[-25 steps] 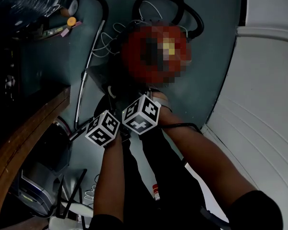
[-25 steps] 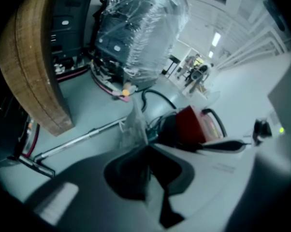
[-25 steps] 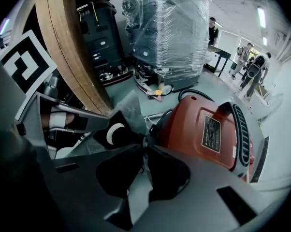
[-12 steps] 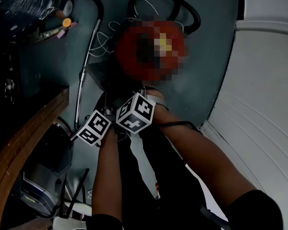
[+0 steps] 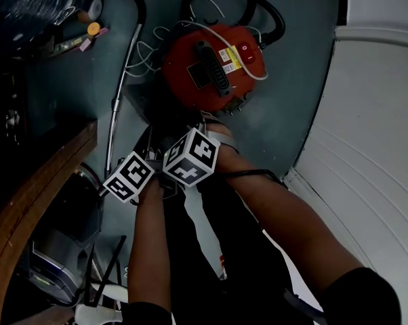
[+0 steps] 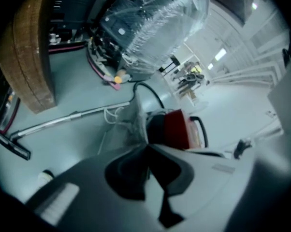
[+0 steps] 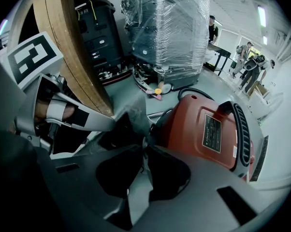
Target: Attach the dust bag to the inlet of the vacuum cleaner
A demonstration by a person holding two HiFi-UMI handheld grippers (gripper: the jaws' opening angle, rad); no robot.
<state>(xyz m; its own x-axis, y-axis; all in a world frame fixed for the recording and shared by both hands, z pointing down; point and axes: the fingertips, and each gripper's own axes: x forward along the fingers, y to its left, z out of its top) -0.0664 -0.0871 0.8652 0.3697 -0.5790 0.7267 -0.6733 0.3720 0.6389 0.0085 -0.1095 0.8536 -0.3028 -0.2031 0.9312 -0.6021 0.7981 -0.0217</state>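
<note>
The red vacuum cleaner [image 5: 214,66] sits on the grey floor [image 5: 292,114], with its black handle running roughly toward the person. The grey dust bag [image 7: 137,112] lies against the vacuum's near side, a narrow fold rising lengthwise from the jaw tips. The right gripper [image 7: 145,146] and left gripper [image 6: 146,145] are side by side, each with its jaws closed tight on that fabric.

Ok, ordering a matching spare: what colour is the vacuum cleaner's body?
The round vacuum cleaner body is red, its handle black; head view shows it best.
</note>
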